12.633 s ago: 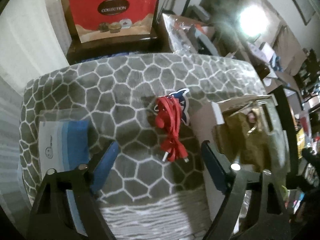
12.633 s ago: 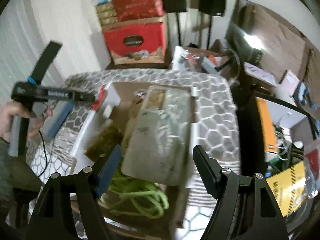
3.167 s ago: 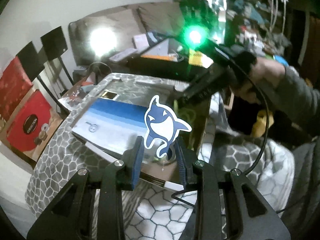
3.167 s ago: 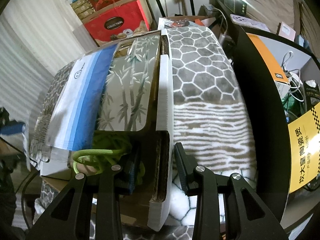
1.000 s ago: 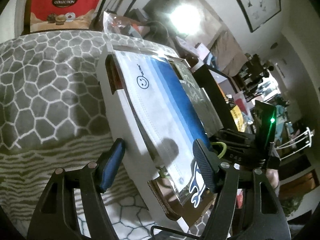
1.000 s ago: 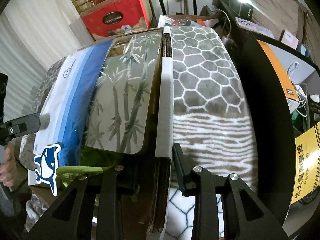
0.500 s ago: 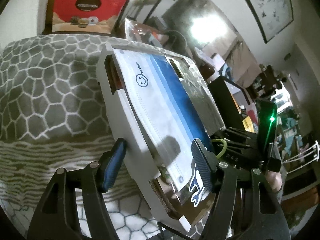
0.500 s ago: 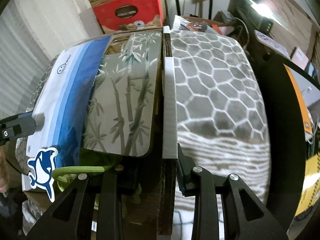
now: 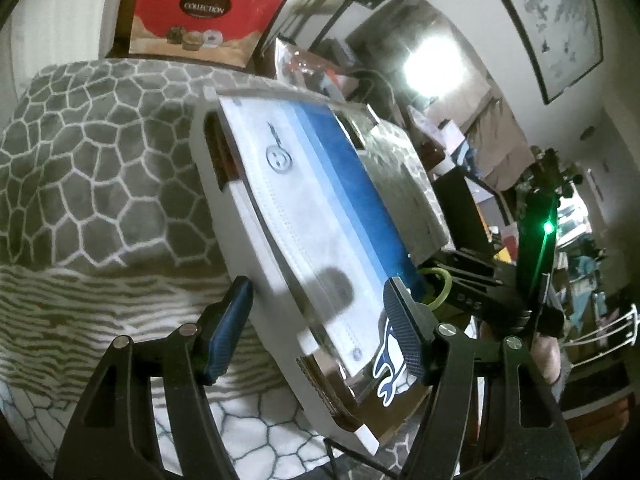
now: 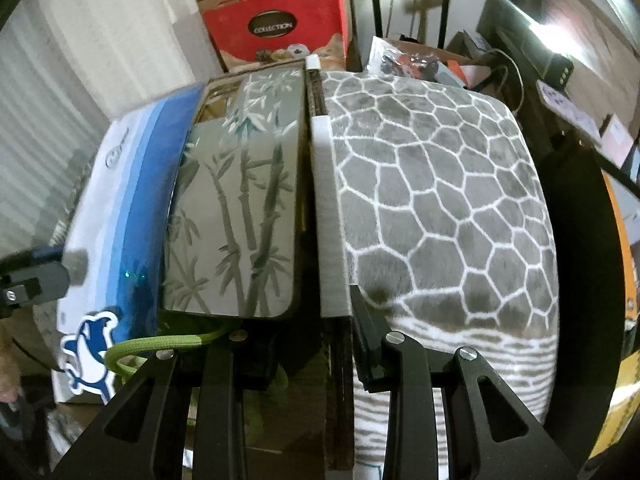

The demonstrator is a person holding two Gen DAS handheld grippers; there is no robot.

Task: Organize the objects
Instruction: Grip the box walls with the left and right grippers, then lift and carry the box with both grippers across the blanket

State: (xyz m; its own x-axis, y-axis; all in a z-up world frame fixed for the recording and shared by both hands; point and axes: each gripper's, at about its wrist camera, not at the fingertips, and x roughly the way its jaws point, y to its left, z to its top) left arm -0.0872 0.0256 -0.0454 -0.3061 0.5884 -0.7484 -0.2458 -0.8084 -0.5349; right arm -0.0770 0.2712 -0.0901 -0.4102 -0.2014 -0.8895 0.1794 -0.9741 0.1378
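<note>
Dim room; a glaring white lamp (image 9: 430, 62) blooms upper right, fisheye edges bend and darken, and nearby surfaces smear with blur.

A lived-in home room: a grey honeycomb-patterned blanket (image 10: 440, 184), a red gift bag (image 9: 200, 16) against the wall, a framed painting (image 9: 560, 20) hanging, cluttered shelves (image 9: 580, 208) behind.
</note>
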